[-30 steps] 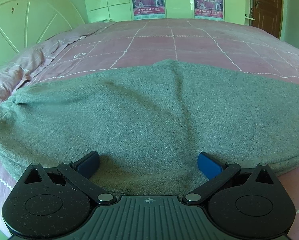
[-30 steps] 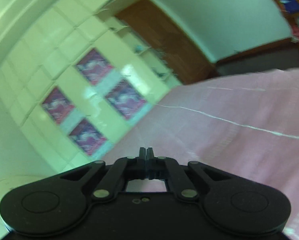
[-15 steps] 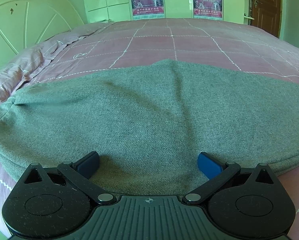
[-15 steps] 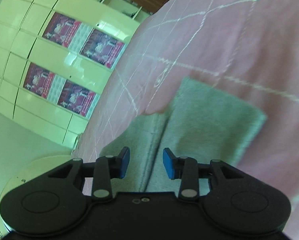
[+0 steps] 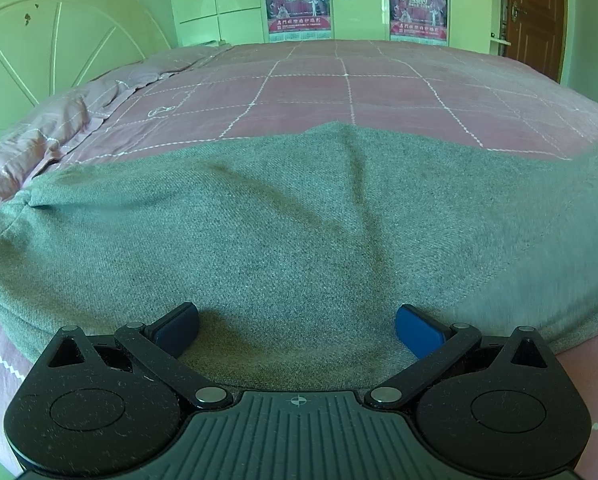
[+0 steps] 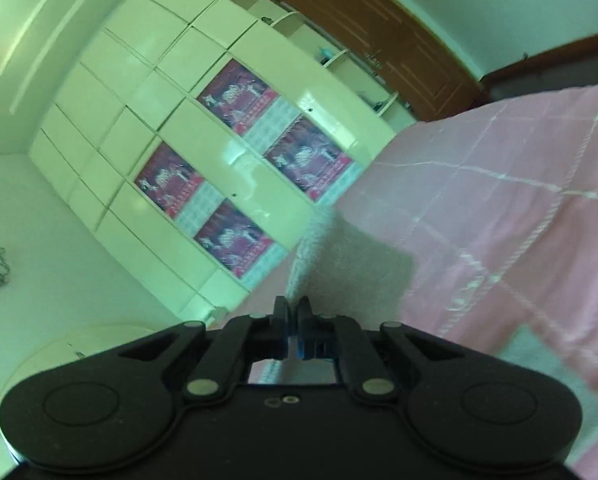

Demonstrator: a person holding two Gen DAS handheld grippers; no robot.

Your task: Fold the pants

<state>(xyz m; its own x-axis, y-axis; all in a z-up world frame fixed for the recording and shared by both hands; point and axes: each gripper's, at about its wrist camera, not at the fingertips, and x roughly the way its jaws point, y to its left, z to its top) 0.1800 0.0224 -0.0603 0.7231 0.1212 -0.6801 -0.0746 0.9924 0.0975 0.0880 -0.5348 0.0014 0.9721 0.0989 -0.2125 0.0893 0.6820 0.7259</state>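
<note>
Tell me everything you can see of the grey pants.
The grey pants look like soft, fuzzy knit fabric, spread wide across the near part of the pink checked bedspread, with shallow creases fanning from a raised peak at the far edge. The left gripper is open over the near hem, pads apart on the cloth. In the blurred right wrist view, the right gripper is shut on a lifted edge of them.
</note>
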